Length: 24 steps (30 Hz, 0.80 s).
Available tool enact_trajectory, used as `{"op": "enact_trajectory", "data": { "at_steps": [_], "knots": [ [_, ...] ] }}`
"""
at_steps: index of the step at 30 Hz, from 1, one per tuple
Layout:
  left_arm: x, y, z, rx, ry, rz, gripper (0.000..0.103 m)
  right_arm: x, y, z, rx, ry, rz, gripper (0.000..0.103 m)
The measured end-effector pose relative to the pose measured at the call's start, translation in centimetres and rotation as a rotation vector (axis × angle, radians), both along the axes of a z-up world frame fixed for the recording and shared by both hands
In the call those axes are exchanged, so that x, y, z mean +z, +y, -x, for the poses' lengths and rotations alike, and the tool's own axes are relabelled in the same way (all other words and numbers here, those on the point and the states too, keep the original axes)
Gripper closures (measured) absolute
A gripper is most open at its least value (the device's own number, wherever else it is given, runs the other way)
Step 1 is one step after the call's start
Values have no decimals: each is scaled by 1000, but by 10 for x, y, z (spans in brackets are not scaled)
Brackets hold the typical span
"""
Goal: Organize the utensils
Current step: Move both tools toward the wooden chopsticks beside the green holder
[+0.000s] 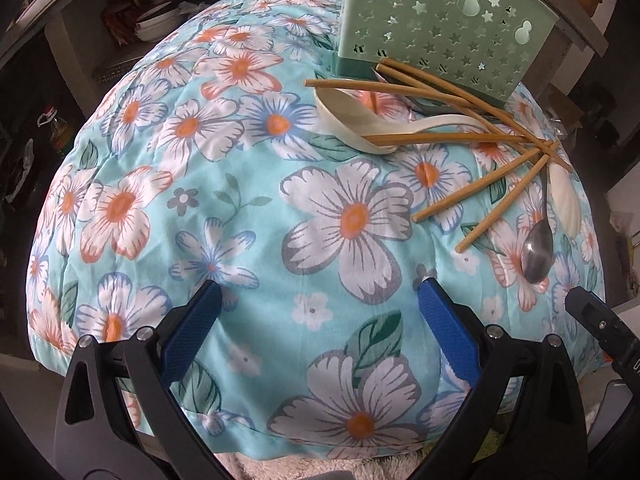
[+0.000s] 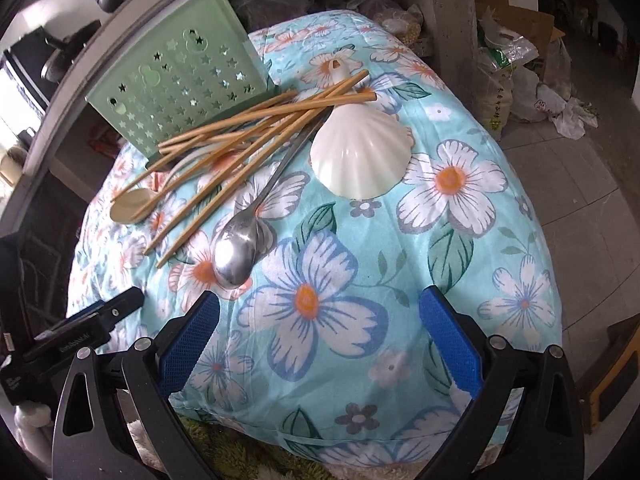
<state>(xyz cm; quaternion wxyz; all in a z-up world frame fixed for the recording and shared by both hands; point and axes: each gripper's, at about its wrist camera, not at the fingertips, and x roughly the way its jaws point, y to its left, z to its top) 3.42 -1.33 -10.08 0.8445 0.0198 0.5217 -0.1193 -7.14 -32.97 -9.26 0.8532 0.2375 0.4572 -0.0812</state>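
Both tools hover low over the near edge of a floral quilt [image 2: 460,264]. The left gripper [image 1: 320,312] and the right gripper [image 2: 320,320] each stand with blue pads spread wide and nothing between them. White lettering on the left tool's body, seen from the right wrist, is too small to read. Just beyond lies one steel spoon [image 2: 236,252], bowl nearest. Past it, one shell-shaped white scoop [image 2: 360,156] sits face down, and one cream ceramic spoon [image 1: 360,120] lies under a loose tangle of bamboo chopsticks [image 2: 248,128], roughly eight, though overlaps hide the exact count. Farthest stands one green utensil holder [image 1: 436,28], punched with stars and gourds.
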Motion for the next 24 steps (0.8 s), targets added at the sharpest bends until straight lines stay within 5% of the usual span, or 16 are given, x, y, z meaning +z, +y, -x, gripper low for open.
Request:
{"op": "enact_trajectory", "data": {
  "at_steps": [14,24],
  "knots": [
    [1,-3,9,-25,-41,-22,8,7,0,-12,40,-15,19,5],
    [1,-3,9,-8,-49,-21,8,39,2,-10,94,-183,70,5]
  ]
}}
